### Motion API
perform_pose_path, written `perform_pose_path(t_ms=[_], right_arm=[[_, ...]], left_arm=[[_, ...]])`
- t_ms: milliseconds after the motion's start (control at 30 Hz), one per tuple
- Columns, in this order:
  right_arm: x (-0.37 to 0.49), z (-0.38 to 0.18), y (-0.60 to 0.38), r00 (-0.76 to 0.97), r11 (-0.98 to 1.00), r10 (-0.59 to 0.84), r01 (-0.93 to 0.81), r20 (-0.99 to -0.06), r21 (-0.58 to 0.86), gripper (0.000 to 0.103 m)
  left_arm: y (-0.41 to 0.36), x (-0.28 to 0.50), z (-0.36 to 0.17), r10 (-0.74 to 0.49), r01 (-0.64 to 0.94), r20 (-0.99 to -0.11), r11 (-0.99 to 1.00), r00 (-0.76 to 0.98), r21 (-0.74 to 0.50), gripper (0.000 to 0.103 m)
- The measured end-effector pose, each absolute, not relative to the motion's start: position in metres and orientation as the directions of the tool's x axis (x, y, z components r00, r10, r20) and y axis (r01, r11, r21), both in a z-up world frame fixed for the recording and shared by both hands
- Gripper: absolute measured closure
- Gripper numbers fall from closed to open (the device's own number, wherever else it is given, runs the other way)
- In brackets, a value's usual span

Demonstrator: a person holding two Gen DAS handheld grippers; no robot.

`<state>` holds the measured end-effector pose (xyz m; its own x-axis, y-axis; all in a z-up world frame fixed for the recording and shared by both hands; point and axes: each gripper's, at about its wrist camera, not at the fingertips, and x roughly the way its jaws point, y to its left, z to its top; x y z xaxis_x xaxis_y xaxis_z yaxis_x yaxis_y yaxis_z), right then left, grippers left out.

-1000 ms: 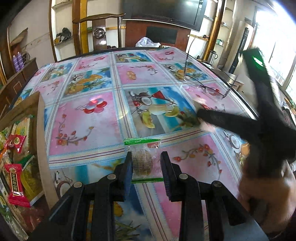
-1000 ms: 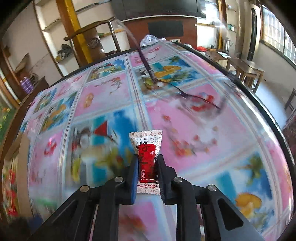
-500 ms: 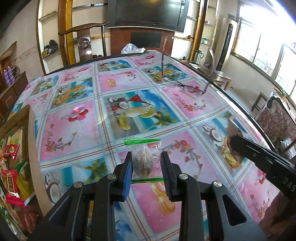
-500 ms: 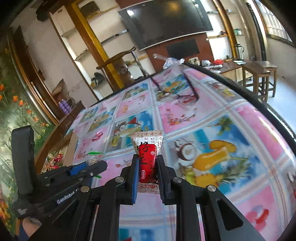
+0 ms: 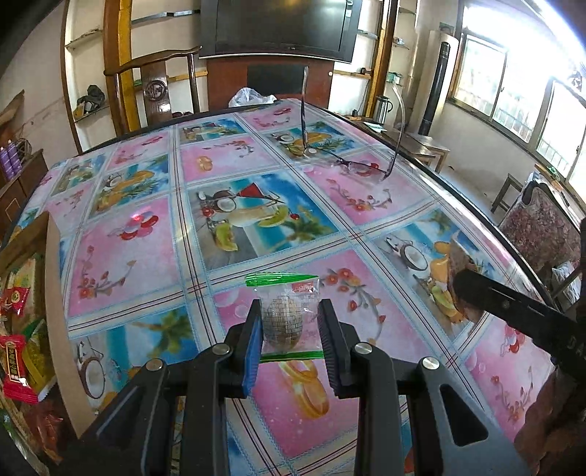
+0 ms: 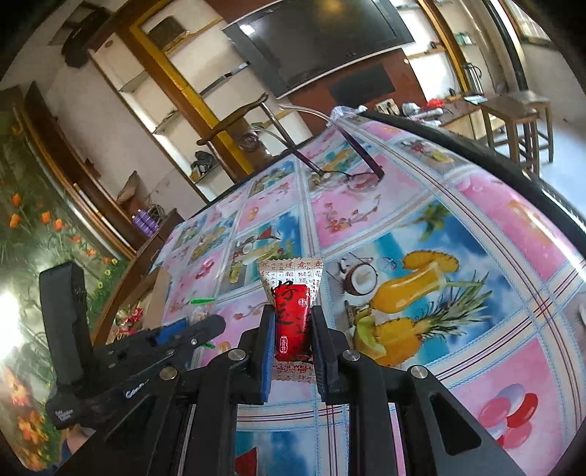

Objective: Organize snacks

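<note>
A: What sort of place is this?

B: A home, a living or dining room. Beyond the fingers point(image 5: 256, 329) lies a surface point(image 5: 146, 249) under a fruit-and-flower print cloth, with a pair of glasses point(image 5: 351, 166) left on it.

A: And further off?

B: Past its far edge stands a carved wooden chair point(image 5: 154, 88), with a big flat television point(image 5: 280, 27) on the wall above. Open wall shelves point(image 5: 88, 110) hold odds and ends, a kettle point(image 5: 382, 106) sits on a side table to the right, and windows point(image 5: 512, 106) line that wall.
</note>
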<state>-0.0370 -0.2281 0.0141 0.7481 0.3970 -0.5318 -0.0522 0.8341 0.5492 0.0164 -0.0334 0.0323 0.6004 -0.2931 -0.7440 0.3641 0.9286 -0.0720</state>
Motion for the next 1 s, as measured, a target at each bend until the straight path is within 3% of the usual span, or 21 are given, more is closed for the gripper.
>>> perform_pose_path(t_ms=[433, 867, 1000], right_arm=[[-0.032, 0.015, -0.214, 0.721, 0.859, 0.397, -0.073, -0.568, 0.507, 0.084], [-0.053, 0.024, -0.228, 0.795, 0.872, 0.268, 0.039, -0.544, 0.488, 0.084], [-0.060, 0.034, -0.217, 0.816, 0.910, 0.190, 0.062, -0.546, 0.409, 0.084]], left_arm=[[-0.031, 0.019, 0.027, -0.310, 0.359, -0.754, 0.927, 0.578, -0.106, 0.075], [-0.035, 0.019, 0.022, -0.338, 0.379, -0.770, 0.915, 0.541, -0.135, 0.075], [-0.036, 0.018, 0.019, -0.335, 0.385, -0.777, 0.914, 0.533, -0.130, 0.075]])
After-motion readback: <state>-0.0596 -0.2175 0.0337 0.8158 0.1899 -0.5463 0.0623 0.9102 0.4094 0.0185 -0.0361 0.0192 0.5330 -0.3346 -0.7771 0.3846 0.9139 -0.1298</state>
